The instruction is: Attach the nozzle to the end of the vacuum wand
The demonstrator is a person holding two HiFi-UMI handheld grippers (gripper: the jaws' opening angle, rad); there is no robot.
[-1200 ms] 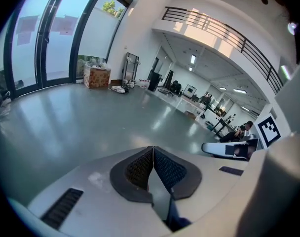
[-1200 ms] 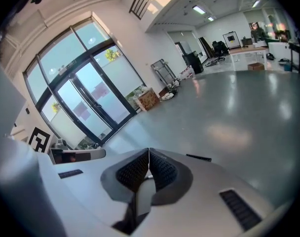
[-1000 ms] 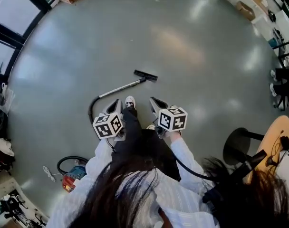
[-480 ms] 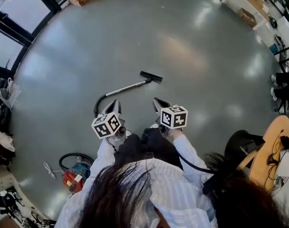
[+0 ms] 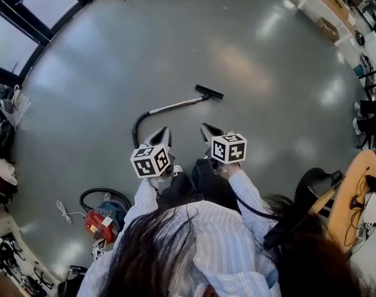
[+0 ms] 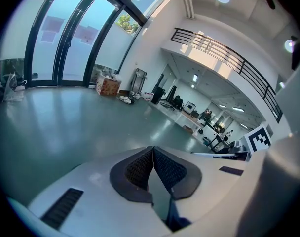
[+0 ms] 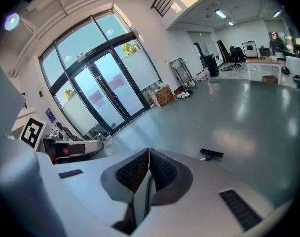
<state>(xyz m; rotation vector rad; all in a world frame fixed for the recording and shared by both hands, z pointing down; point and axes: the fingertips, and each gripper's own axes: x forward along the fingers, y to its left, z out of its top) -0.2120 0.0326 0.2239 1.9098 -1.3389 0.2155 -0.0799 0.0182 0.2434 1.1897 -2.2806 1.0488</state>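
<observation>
Left gripper (image 5: 164, 132) and right gripper (image 5: 206, 129) point forward and down, side by side, jaws closed on nothing. Ahead on the floor (image 5: 114, 54) lies the vacuum wand (image 5: 172, 107), with the nozzle (image 5: 209, 92) seemingly at its far end.

The wand (image 5: 175, 106) lay on the floor (image 5: 268, 141) ahead of the left claw (image 5: 166, 130) and right claw (image 5: 205, 127), nozzle (image 5: 209, 92) at its right end, hose (image 5: 137, 124) curving back from its left. The vacuum (image 5: 102, 220) sat behind, left of the left claw.

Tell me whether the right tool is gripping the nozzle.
No, the right tool is shut empty while the nozzle lies on the floor ahead.
</observation>
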